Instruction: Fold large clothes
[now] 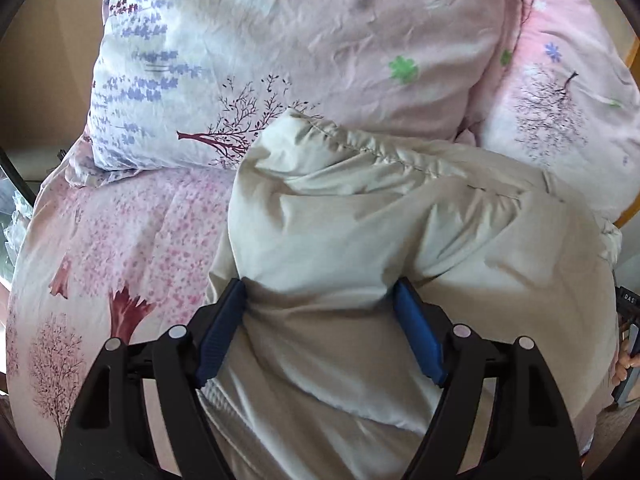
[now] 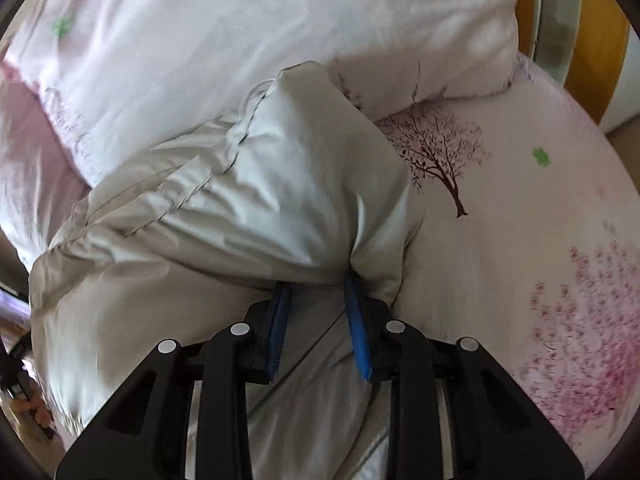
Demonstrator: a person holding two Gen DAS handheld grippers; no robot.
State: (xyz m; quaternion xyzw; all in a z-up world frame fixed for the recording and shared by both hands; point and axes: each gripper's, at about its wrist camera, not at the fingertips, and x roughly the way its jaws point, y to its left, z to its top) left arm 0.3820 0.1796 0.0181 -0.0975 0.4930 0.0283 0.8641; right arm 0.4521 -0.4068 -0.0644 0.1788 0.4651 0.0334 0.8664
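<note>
A large puffy pale grey-beige garment (image 1: 400,220) lies bunched on a bed, with a stitched seam running across its top. My left gripper (image 1: 320,286) has its blue pads (image 1: 222,324) set wide apart, pressing into a thick roll of the garment near its left edge. In the right wrist view the same garment (image 2: 240,200) rises in a padded fold. My right gripper (image 2: 318,282) pinches a narrower bunch of it at the right edge, and creases radiate from its pads (image 2: 358,328). The cloth hides both sets of fingertips.
The bed sheet (image 1: 120,240) is pink with printed trees. Two floral pillows (image 1: 280,40) (image 2: 280,20) lie just beyond the garment. A wooden headboard (image 2: 592,52) stands at the far right. Bare sheet (image 2: 520,240) shows to the garment's right.
</note>
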